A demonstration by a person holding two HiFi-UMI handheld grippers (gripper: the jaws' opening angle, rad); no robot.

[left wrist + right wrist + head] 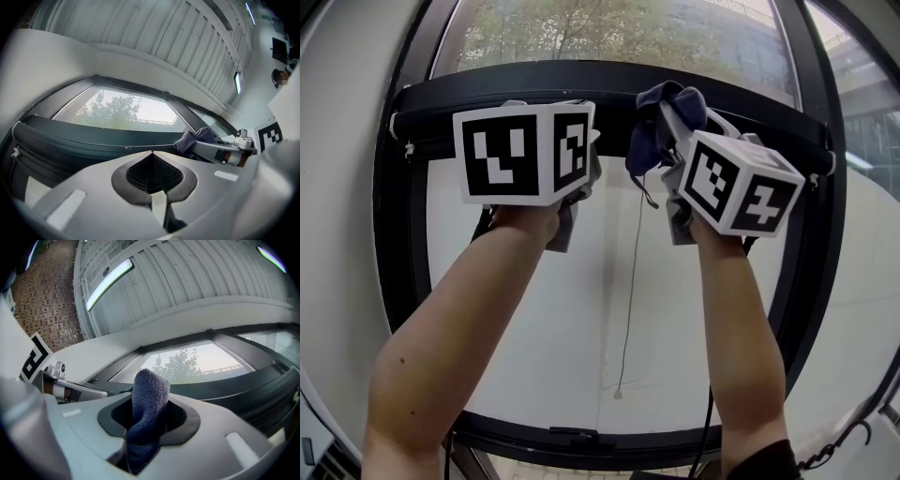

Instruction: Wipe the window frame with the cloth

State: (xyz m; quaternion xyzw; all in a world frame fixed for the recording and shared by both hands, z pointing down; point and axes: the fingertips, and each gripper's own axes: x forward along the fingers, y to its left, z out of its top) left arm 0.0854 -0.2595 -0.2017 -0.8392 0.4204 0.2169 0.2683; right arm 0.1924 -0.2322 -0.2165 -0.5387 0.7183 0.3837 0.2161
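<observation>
The right gripper (pixel 151 430) pinches the cloth (pixel 149 404) between its fingers, raised to the top bar of the window frame (pixel 525 86) — we cannot tell whether it touches. The left gripper (pixel 153 180), fingers pressed together on nothing, sits just below that bar. We judge the wiping barely begun — sides and bottom remain.

The cloth (pixel 150 385) is dark blue and nubbly. It is bunched into a thick fold and pinched between the jaws of my right gripper (pixel 149 416), its rounded end standing up past them. It sits high against the black window frame (pixel 398 244), by the upper crossbar; I cannot tell whether it touches.
</observation>
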